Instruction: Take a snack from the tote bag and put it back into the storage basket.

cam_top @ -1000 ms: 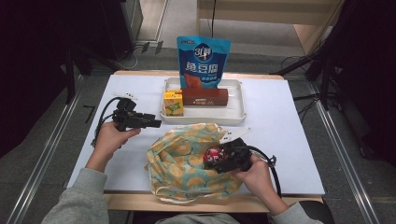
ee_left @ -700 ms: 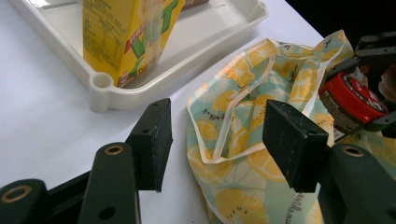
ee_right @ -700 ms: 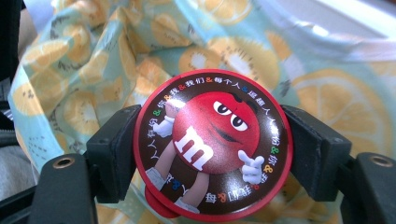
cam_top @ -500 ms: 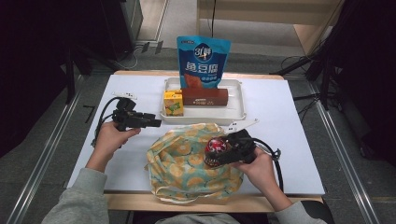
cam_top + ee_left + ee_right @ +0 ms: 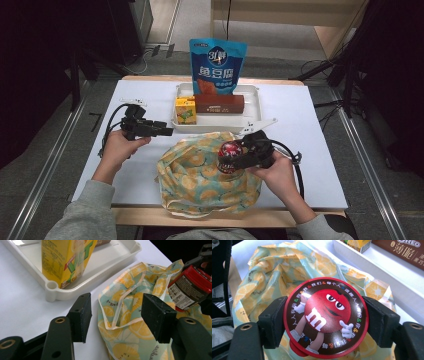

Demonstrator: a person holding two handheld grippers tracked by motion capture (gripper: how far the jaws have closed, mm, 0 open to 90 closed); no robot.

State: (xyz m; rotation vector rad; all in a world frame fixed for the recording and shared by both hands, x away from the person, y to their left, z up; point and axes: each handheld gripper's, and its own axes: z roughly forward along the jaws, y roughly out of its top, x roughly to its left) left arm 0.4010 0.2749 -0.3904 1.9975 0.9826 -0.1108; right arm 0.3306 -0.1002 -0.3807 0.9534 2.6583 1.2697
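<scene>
candy tub held over the lemon bag, mouth not yet opened

the right gripper (image 5: 235, 159) has its two black jaws clamped on the sides of a round red candy tub (image 5: 325, 317), the lid with the red cartoon figure facing that gripper's camera. in the high view the tub (image 5: 229, 156) hangs above the lemon-print bag (image 5: 200, 177), toward the bag's 2 o'clock edge, and appears clear of the cloth rather than resting on it.

the left gripper (image 5: 162, 131) sits off the bag's 10 o'clock corner with its jaws standing well apart and nothing between them. in the left gripper view they point toward the bag's pale rim band (image 5: 120, 315), which lies folded and slack on the white table (image 5: 310, 125).

at 12 o'clock from the bag stands the white tray (image 5: 255, 107) with a yellow drink carton (image 5: 185, 110), a brown biscuit box (image 5: 219, 103) and a blue snack pouch (image 5: 218, 67) upright behind it.

my reading: the step in hand is packing the tub into the bag, and it is at the carry stage, gripped and lifted but not yet inside. the next move likely calls for the left gripper to pinch the rim band and lift it so the mouth gapes, then for the right to lower the tub through that opening before letting go. with the cloth this crumpled, the tub could land on top of the bag instead of in it.
</scene>
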